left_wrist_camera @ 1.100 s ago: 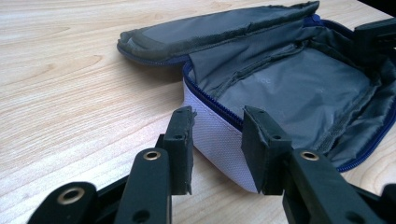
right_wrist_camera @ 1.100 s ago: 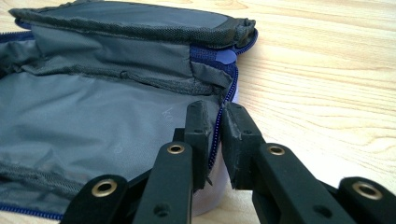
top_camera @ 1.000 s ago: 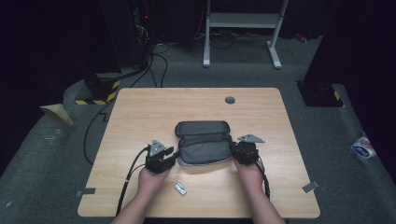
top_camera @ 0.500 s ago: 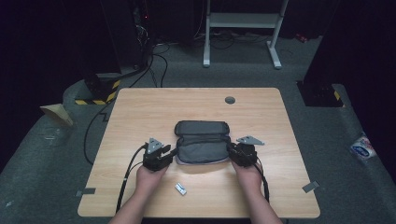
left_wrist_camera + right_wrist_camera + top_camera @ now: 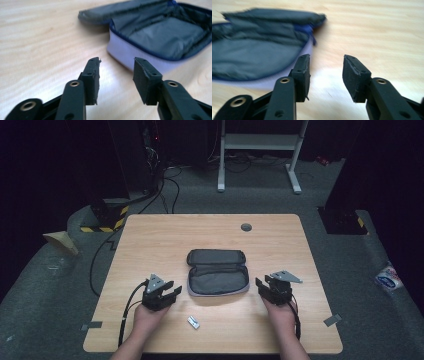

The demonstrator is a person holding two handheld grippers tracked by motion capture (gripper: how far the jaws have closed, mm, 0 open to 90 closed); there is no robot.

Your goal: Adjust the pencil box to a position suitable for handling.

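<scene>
A: Pouch (image 5: 218, 272) status?

B: Mid-worktop (image 5: 150, 235), lying flat and unzipped. Long axis runs left-right; lid flap folded to the far side, open compartment facing up on the near side.

A: Your claws?

B: Your left claw (image 5: 169, 292) sits just left of the pouch, your right claw (image 5: 261, 286) just right of it. Both have just been opening, jaws now apart, nothing between them.

A: Change vs a second ago?

B: Both were tight against the pouch ends; now you've backed off outward. Small silver item (image 5: 193, 322) on the near side hasn't moved.
</scene>
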